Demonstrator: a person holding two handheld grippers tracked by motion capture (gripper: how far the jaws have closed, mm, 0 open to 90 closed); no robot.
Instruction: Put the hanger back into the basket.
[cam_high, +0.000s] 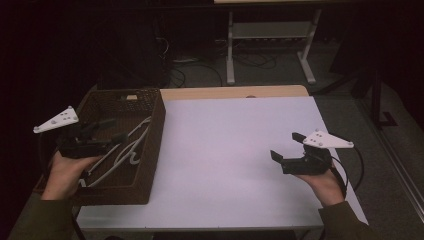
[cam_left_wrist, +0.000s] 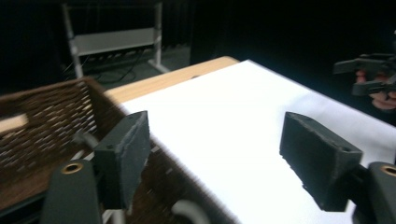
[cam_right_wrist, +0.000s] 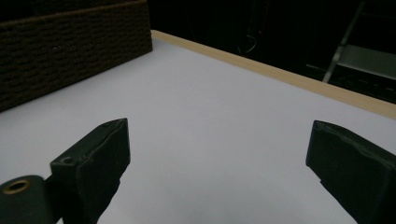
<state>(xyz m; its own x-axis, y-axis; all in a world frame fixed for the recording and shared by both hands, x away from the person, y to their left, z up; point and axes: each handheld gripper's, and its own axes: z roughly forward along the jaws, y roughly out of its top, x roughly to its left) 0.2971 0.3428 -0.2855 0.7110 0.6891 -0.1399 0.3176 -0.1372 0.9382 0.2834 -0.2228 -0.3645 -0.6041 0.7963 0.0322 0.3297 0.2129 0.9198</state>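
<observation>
Both empty, jaws wide: left hand-held gripper (cam_high: 102, 131) over dark woven wicker basket (cam_high: 155, 150) of white plastic hangers (cam_high: 131, 145); right hand-held gripper (cam_high: 286, 148) over white bench (cam_high: 225, 150). Descend on 1 hanger only.

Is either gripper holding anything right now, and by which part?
Nothing is held. The left gripper is open above the basket of white hangers; the right gripper is open over the bare table.

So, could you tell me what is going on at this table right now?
A person holds a gripper in each hand. The left gripper hangs open over a brown wicker basket that holds white hangers. The right gripper hangs open over the bare white table. Neither grips anything.
</observation>
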